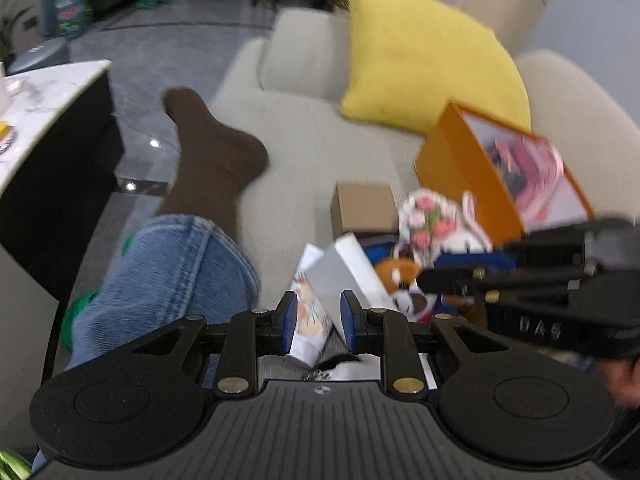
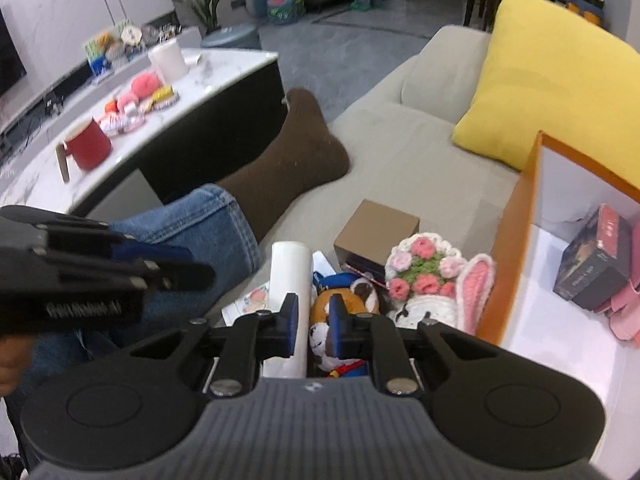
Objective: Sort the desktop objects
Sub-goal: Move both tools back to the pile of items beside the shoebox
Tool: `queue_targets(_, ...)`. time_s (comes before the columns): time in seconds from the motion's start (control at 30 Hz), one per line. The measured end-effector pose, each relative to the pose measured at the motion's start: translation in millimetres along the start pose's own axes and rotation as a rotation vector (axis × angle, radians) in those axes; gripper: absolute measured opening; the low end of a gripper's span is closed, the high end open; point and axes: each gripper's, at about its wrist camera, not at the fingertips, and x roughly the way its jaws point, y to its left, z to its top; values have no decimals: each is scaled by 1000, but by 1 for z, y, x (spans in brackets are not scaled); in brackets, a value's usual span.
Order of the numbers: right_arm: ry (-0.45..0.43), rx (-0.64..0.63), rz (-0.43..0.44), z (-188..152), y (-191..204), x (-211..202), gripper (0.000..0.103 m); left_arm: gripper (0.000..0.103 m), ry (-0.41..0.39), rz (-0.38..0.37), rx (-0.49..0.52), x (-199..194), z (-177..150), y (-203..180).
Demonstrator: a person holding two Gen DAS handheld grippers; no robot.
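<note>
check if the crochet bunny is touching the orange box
Touching. In the right wrist view the crochet bunny's pink ear rests against the orange box's outer wall, no gap showing.

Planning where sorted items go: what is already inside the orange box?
Inside the orange box: a dark box and something pink. The box's far right part is out of frame.

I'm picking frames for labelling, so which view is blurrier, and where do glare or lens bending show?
Left wrist view: motion blur smears the orange box and yellow cushion; bright spots glint on the floor. Right wrist view: sharper, red mug and plush dog readable, only the tabletop clutter soft. Both: fisheye curves the edges and darkens the corners.
</note>
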Motion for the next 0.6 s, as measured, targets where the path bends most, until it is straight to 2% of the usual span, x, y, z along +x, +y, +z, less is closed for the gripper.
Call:
queue_targets(0.17,55,-65,-33,18,-4,14,18,26,99,-21,96,32,5,5)
queue_targets(0.33,157,-93,15,33,-14,33,18,26,188,-63,175,62,15,9)
queue_targets(0.43,186,-130,8,45,-18,40,18,28,241,-78,190,77,22,10)
queue_targets(0.53,205,-171,5,58,-23,46,19,30,283,-55,223,91,27,9)
queue_targets(0.6,225,-202,18,66,-26,52,24,33,297,-73,219,96,32,11)
